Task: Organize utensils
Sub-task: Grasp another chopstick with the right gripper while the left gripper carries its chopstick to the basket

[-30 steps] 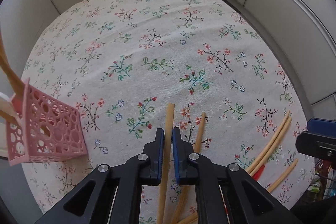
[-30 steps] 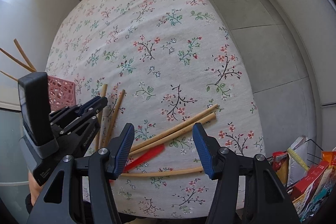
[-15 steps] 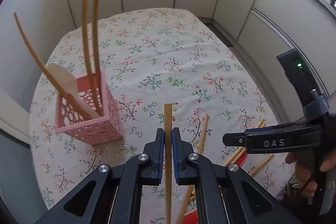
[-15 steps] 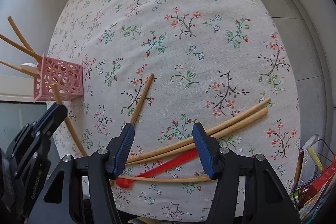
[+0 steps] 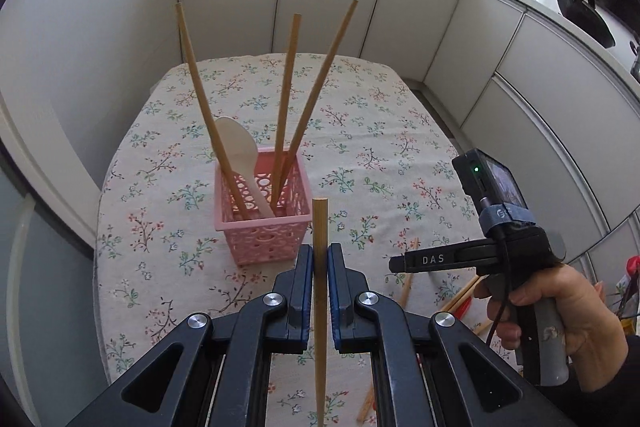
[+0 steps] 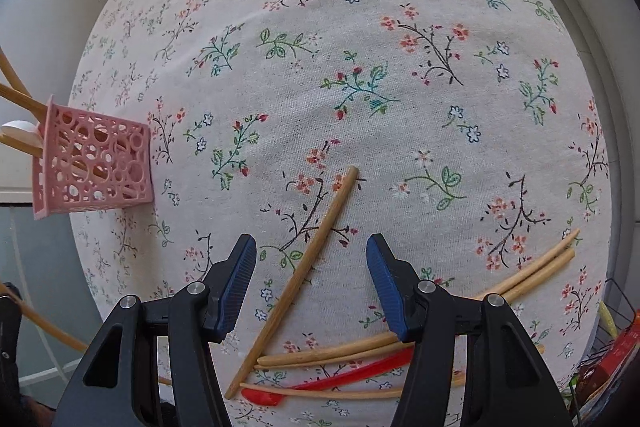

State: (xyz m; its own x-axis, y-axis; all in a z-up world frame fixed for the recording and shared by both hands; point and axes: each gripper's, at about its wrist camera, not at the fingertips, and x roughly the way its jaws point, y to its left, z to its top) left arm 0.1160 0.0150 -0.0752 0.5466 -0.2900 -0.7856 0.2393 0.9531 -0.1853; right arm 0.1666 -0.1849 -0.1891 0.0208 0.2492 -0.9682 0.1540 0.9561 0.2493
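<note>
Bamboo chopstick [image 5: 319,259] stands upright, clamped in the left claw [image 5: 320,267], just short of the pink basket [image 5: 262,223], which already holds three sticks and a spoon. It looks like a drop-in step: lift over the basket's rim, then release. Right claw [image 6: 312,283] hangs apart over another loose chopstick [image 6: 296,279] on the tabletop [image 6: 360,27].

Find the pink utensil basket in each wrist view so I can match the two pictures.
Left wrist view: the pink basket stands centre frame on the floral tablecloth, just beyond the left gripper, holding three chopsticks and a white spoon.
Right wrist view: the pink basket sits at the far left edge, well left of the right gripper.
Shared landmark: the white spoon sticking out of the basket.
</note>
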